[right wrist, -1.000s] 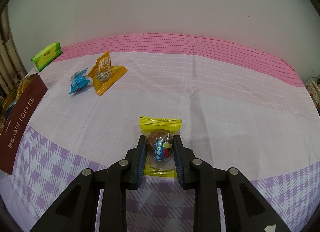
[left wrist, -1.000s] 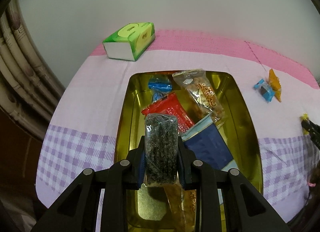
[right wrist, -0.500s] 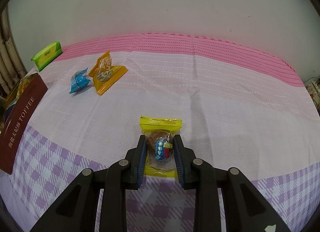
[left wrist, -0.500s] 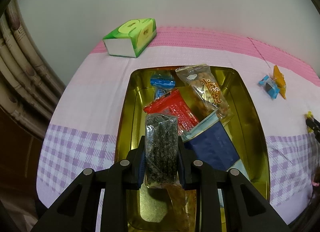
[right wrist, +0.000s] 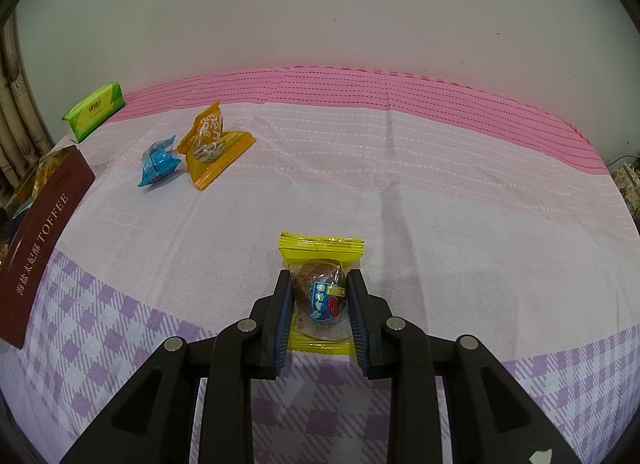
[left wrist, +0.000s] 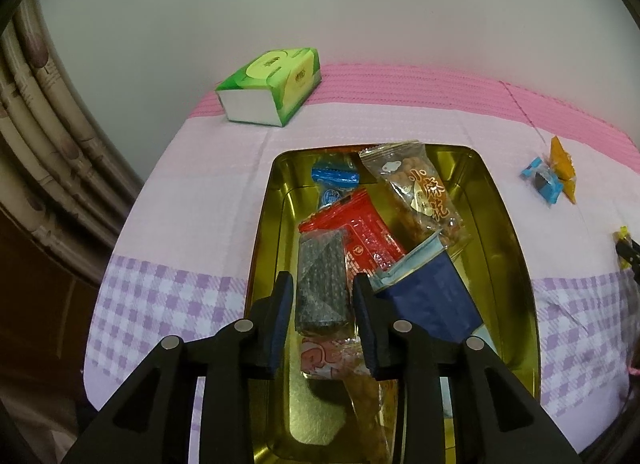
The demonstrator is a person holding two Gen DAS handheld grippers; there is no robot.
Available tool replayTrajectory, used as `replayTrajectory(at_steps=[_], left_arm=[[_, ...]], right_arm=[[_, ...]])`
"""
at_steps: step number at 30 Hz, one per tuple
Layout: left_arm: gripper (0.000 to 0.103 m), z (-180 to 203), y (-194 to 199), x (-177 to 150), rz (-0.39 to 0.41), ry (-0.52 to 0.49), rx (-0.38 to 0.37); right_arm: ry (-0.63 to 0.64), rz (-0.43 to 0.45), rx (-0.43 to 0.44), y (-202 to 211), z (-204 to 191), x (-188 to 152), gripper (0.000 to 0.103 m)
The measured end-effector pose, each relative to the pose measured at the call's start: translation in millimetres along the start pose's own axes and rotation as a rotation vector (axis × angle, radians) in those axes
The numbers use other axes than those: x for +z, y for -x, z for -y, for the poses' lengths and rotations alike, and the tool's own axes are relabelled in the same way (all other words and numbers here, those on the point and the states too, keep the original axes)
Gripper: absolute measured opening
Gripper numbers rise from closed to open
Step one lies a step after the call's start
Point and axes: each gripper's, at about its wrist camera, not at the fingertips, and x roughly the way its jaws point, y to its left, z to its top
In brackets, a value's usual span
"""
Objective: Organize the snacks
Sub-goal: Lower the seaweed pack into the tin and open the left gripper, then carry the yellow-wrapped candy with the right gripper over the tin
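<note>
A gold tin [left wrist: 516,264] holds several snack packets: a red one [left wrist: 368,232], a clear peanut one [left wrist: 420,192], a dark blue one [left wrist: 432,300]. My left gripper [left wrist: 322,296] stands open over the tin; a dark seaweed bar [left wrist: 322,284] lies between its fingers, with a gap on each side. My right gripper [right wrist: 318,296] is shut on a yellow-edged cake packet [right wrist: 320,292] lying on the tablecloth. A blue candy [right wrist: 158,166] and an orange packet [right wrist: 212,148] lie farther left; both also show in the left wrist view, the candy [left wrist: 542,180] and the packet [left wrist: 562,164].
A green tissue pack [left wrist: 272,86] stands at the table's back left, near the wall. The tin's brown side marked TOFFEE [right wrist: 40,240] is at the left in the right wrist view. A curtain [left wrist: 36,144] hangs left of the table.
My left gripper has opened and the seaweed bar has slipped free down towards the tin. The right gripper stays shut on the cake packet, hardly moved.
</note>
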Motion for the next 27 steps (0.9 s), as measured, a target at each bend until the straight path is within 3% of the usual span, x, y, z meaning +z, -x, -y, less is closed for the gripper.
replayTrajectory(at_steps=[4,16,27], left_arm=[[0.042,0.5,8.5,-1.3,0.014,-0.004,0.023],[0.043,-8.5,44.5,-8.1,0.028,0.078,0.010],[0.043,-7.2,76.8,-34.8,0.021,0.102,-0.004]], right_arm=[[-0.002,0.000,0.003,-0.2,0.6,0.8,0.026],[-0.014,-0.040,0.070,16.9,-6.5,-14.6,0.024],[-0.045,-0.025,0.128,51.7,-9.7,-32.6,0.023]])
